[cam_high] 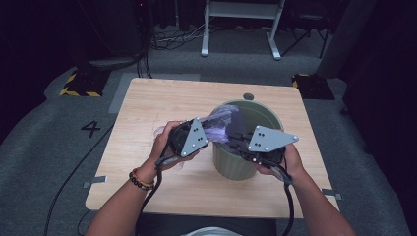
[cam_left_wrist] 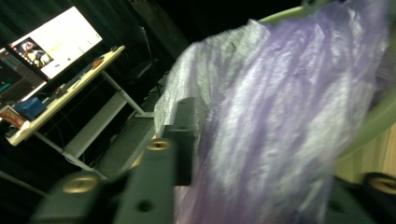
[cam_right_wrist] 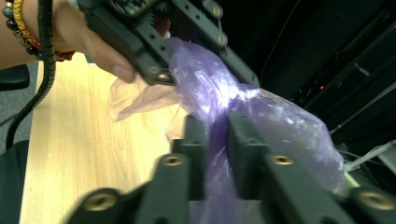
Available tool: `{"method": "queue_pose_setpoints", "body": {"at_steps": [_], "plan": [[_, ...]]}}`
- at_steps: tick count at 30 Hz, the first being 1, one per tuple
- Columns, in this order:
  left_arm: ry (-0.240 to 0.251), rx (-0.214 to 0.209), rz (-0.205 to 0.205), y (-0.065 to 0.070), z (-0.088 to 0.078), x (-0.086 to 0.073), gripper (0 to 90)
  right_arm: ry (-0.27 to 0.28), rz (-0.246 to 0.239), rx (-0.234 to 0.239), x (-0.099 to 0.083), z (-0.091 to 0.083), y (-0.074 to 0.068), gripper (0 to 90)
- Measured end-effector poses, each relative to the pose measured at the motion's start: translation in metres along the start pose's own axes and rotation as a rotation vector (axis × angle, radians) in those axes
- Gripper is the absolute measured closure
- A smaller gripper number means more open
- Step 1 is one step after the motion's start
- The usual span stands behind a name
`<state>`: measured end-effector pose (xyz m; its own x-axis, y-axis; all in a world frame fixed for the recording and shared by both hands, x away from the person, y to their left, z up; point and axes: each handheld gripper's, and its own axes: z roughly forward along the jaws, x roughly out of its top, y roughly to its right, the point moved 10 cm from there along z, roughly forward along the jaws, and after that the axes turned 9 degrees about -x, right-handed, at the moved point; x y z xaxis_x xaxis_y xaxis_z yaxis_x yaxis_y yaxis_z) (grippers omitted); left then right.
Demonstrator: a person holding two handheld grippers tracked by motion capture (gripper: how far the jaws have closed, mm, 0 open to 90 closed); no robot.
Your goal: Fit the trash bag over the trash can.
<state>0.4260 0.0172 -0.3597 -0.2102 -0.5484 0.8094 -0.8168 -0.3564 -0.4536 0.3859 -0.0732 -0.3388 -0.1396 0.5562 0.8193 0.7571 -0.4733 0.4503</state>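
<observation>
Dark carpet is surrounding a wooden table [cam_high: 162, 98], with a white desk frame [cam_high: 241, 24] standing far behind. On the table's right half a green bin [cam_high: 236, 164] is sitting, a purple bag [cam_high: 221, 123] draping over its near-left rim. The left gripper [cam_left_wrist: 261, 154] is holding bag folds between its jaws; the right gripper [cam_right_wrist: 216, 140] is pinching the bag tight.

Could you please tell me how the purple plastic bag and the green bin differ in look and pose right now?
The purple plastic bag is thin, translucent and crumpled; the green bin is opaque, rigid and ribbed. The bag is held up off the table, pinched by the right gripper with the left gripper also on it, while the bin stands upright on the table. They meet at the bin's rim.
</observation>
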Motion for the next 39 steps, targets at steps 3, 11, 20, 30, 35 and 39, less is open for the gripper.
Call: {"method": "queue_pose_setpoints", "body": {"at_steps": [3, 11, 20, 30, 35, 39], "plan": [[0.010, -0.022, -0.038, 0.000, -0.004, -0.002, 44.4, -0.013, 0.024, -0.012, -0.006, 0.000, 0.005, 89.4], [0.038, -0.107, -0.126, 0.006, -0.042, -0.010, 25.8, -0.067, 0.038, -0.068, -0.023, -0.001, 0.017, 90.0], [-0.044, -0.105, -0.164, 0.006, -0.062, -0.046, 31.8, -0.081, 0.088, -0.095, -0.041, -0.009, 0.029, 89.7], [-0.084, -0.133, -0.055, 0.011, -0.047, -0.048, 86.0, -0.080, 0.160, -0.095, -0.058, -0.022, 0.040, 80.3], [-0.057, -0.120, -0.026, 0.008, -0.041, -0.032, 88.6, -0.051, 0.157, -0.093, -0.056, -0.027, 0.041, 53.2], [-0.044, -0.122, 0.002, 0.010, -0.036, -0.019, 88.7, -0.004, 0.119, -0.076, -0.044, -0.033, 0.035, 40.8]]}}
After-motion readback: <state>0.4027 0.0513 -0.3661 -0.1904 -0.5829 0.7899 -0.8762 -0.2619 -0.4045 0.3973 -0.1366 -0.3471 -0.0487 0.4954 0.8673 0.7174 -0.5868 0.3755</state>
